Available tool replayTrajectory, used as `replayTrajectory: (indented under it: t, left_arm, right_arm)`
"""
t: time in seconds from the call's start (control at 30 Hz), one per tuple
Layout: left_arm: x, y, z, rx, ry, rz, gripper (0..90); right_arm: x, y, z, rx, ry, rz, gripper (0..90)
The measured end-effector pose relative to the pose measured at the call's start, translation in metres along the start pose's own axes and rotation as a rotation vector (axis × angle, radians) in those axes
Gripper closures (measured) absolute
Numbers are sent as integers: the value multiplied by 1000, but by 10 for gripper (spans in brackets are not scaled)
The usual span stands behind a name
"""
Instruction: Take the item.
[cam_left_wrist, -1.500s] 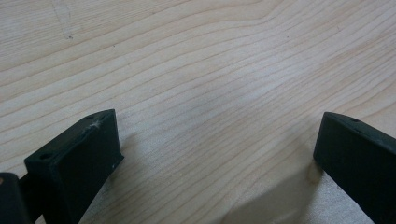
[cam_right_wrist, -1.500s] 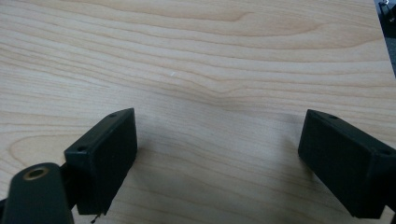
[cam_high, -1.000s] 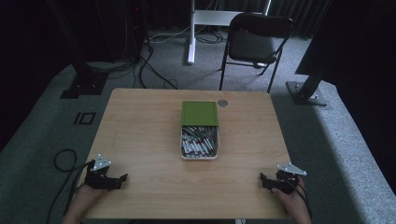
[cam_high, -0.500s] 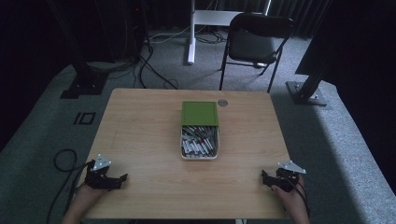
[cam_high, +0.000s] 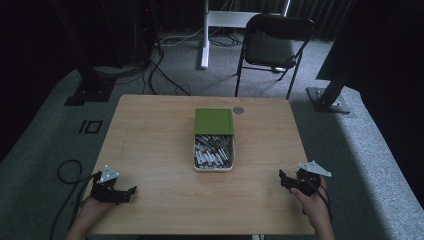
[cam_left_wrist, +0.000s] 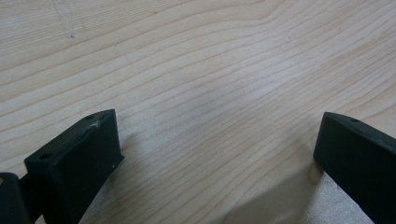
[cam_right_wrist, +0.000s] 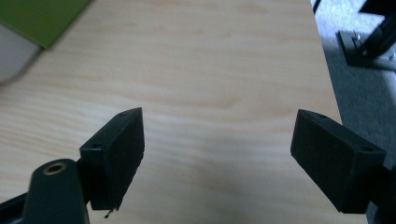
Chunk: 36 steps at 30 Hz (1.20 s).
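Centrally, toward the far edge of the tabletop, a white tray of pens sits with its green lid slid back, exposing the contents for picking. Left gripper and right gripper rest near the near corners, jaws wide and empty, apparently staged for a reach.

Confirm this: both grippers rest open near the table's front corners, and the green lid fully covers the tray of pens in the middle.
Not quite. In the high view the green lid covers only the far part of the tray; the pens lie exposed. The left gripper and right gripper are open near the front corners.
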<state>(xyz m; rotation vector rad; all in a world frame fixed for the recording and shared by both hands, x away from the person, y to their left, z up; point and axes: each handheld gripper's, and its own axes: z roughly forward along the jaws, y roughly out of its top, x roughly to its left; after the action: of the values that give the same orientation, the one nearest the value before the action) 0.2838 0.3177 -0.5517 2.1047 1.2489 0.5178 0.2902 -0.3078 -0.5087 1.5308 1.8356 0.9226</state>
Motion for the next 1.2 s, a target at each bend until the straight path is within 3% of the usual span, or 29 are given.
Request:
replayTrajectory:
  t: [0.2, 0.33, 0.73, 1.2]
  left_arm:
    - [0, 0, 0, 0, 0, 0, 14]
    - [0, 0, 0, 2, 0, 0, 14]
    - [0, 0, 0, 2, -1, 0, 14]
    - [0, 0, 0, 2, -1, 0, 14]
  right_arm:
    - [19, 24, -6, -66, 27, -49, 198]
    - [30, 34, -6, -89, 59, -51, 205]
    - [62, 61, -2, -128, 137, -95, 206]
    - [107, 81, 5, -149, 237, -161, 219]
